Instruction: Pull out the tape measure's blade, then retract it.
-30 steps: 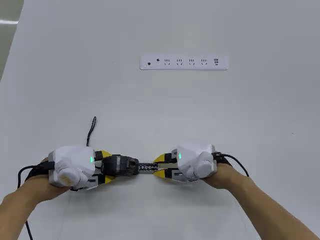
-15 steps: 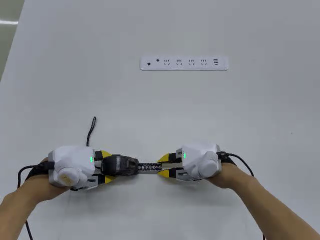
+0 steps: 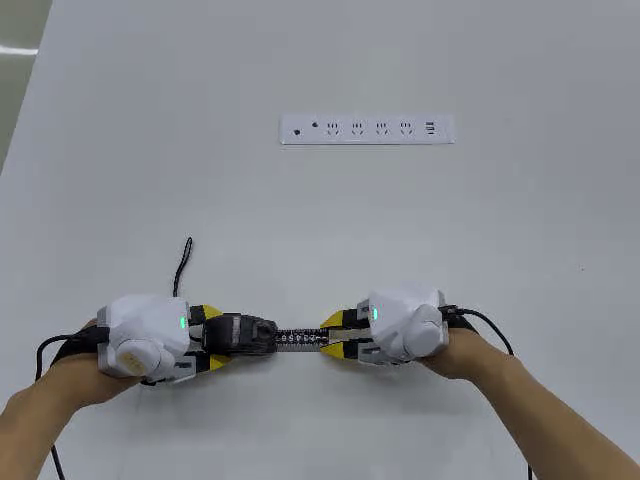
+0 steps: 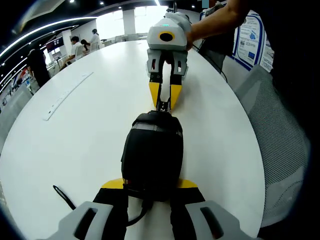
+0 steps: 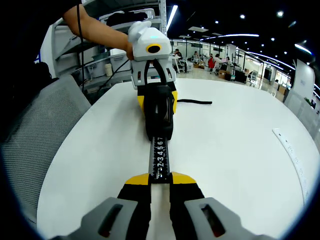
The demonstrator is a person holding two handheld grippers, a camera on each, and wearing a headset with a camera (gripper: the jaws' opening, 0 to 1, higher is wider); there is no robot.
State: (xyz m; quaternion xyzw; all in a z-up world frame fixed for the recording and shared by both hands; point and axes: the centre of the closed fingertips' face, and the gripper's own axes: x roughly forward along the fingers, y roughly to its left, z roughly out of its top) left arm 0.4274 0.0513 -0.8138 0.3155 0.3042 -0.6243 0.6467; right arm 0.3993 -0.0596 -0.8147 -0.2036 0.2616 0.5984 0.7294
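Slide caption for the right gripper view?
Right gripper pinches the tape measure's blade, partly drawn from the black case held by the left gripper, at a white table.

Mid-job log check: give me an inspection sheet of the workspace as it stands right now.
Surface: white table, no spills seen.
Job's things: black tape measure held between the grippers, a short length of blade out.
Clutter: white power strip at the far side, apart from the work.
Grippers: left gripper shut on the tape measure; right gripper shut on the blade.
Cables: a black cable trails from each gripper; black strap loose on the table.
Surroundings: mesh chair beside the table; people far behind.
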